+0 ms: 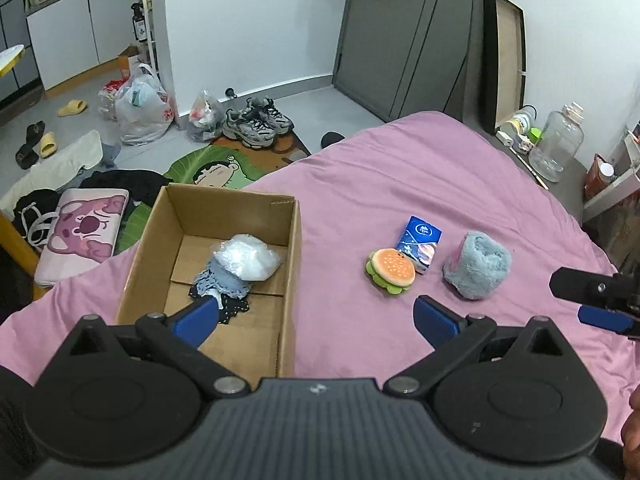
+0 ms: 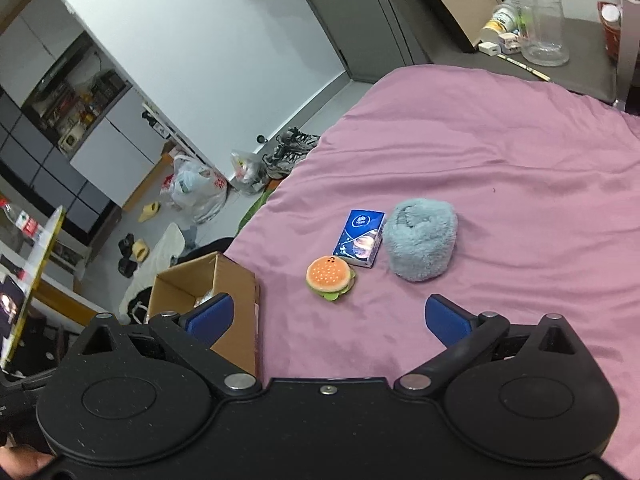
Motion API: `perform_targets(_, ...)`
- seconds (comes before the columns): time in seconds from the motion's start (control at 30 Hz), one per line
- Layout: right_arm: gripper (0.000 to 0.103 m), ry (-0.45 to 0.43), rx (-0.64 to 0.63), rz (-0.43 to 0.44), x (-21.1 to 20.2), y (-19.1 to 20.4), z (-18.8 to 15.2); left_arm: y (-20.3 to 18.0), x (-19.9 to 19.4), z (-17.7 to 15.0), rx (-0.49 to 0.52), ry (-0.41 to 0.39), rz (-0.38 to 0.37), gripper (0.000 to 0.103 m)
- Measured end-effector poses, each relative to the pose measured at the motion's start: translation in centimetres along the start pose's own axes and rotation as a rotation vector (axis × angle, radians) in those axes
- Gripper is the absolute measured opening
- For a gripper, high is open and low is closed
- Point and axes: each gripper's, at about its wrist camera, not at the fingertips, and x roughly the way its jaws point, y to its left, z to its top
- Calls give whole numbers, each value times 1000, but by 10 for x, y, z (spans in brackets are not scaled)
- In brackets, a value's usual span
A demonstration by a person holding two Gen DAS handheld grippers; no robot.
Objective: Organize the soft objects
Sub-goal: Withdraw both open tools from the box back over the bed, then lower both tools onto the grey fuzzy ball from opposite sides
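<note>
A cardboard box point(image 1: 288, 248) stands on the pink bed sheet point(image 1: 400, 168) and holds a white plastic bag point(image 1: 248, 258) and a blue-grey and black lace cloth point(image 1: 224, 288). A plush hamburger point(image 1: 391, 270), a blue tissue pack point(image 1: 420, 242) and a fluffy blue roll point(image 1: 478, 264) lie on the sheet to the box's right. My left gripper point(image 1: 316, 314) is open and empty, above the box's near right wall. My right gripper point(image 2: 328, 316) is open and empty, short of the hamburger point(image 2: 330, 278), tissue pack point(image 2: 360, 238) and blue roll point(image 2: 420, 240). The box point(image 2: 236, 292) is at its left.
The right gripper's fingers point(image 1: 592, 296) show at the right edge of the left wrist view. Left of the bed the floor holds shoes point(image 1: 256, 122), plastic bags point(image 1: 140, 108), clothes and a pink cushion point(image 1: 80, 232). A side table with a clear jug point(image 1: 556, 146) stands behind the bed.
</note>
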Motion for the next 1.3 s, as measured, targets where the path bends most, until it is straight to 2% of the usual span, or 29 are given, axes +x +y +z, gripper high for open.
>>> perform_targets(0.37,103,-32,68,28,-1,-20,15,-30,3,10,-19,15,25,103)
perform_targets(0.5,103,-40,111,27,2,-37,16,-38,8,10,-26,0,7,103)
perform_targets(0.57,101,-49,134,20,4,-46,16,-43,16,10,-27,18,-22,101)
perform_targets(0.63,96,-58,159,11,7,-54,16,-49,21,9,-14,21,-38,100)
perform_targets(0.73,77,-51,199,7,17,-66,16,-55,31,9,-18,14,-49,99)
perform_targets(0.83,64,-49,226,5,25,-75,17,-62,39,12,-27,3,-82,91)
perform_targets(0.93,57,-42,249,5,35,-83,20,-68,52,15,-47,0,-113,78)
perform_targets(0.97,54,-42,252,1,38,-85,21,-71,57,17,-49,11,-122,70)
perform_targets(1.13,50,-31,284,1,57,-98,28,-83,81,23,-54,31,-156,62)
perform_targets(1.3,50,-26,310,-8,78,-111,37,-93,110,27,-84,76,-184,47)
